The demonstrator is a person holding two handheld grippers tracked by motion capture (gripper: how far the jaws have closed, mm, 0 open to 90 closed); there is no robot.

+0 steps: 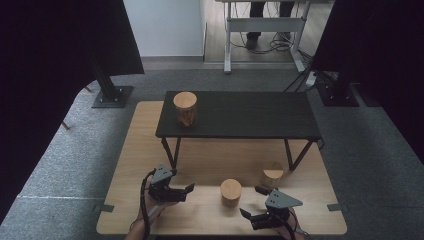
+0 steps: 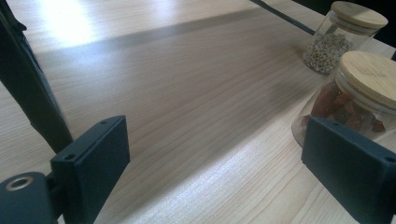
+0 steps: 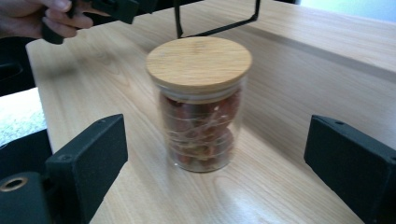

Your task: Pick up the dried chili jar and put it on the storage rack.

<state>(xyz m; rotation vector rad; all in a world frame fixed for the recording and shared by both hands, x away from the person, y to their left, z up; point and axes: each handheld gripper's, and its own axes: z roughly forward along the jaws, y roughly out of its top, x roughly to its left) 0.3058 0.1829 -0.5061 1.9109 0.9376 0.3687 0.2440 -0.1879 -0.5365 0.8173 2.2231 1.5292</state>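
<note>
A glass jar of red pieces (image 1: 231, 192) (image 3: 201, 102) with a wooden lid stands upright on the light wooden table (image 1: 200, 160), near its front middle. My right gripper (image 1: 252, 201) (image 3: 215, 149) is open, and the jar stands just ahead of its jaws, untouched. My left gripper (image 1: 182, 182) (image 2: 215, 154) is open too, left of this jar (image 2: 359, 93), with bare wood between its jaws. A second lidded jar, filled with pale grains (image 1: 273, 175) (image 2: 343, 37), stands farther right. A third jar (image 1: 185, 107) sits on the black raised shelf (image 1: 240, 117).
The black shelf stands on thin metal legs (image 2: 28, 93) over the back half of the table. A hand (image 3: 46, 18) holds the left gripper at the top left of the right gripper view. Grey carpet (image 1: 365, 150) surrounds the table.
</note>
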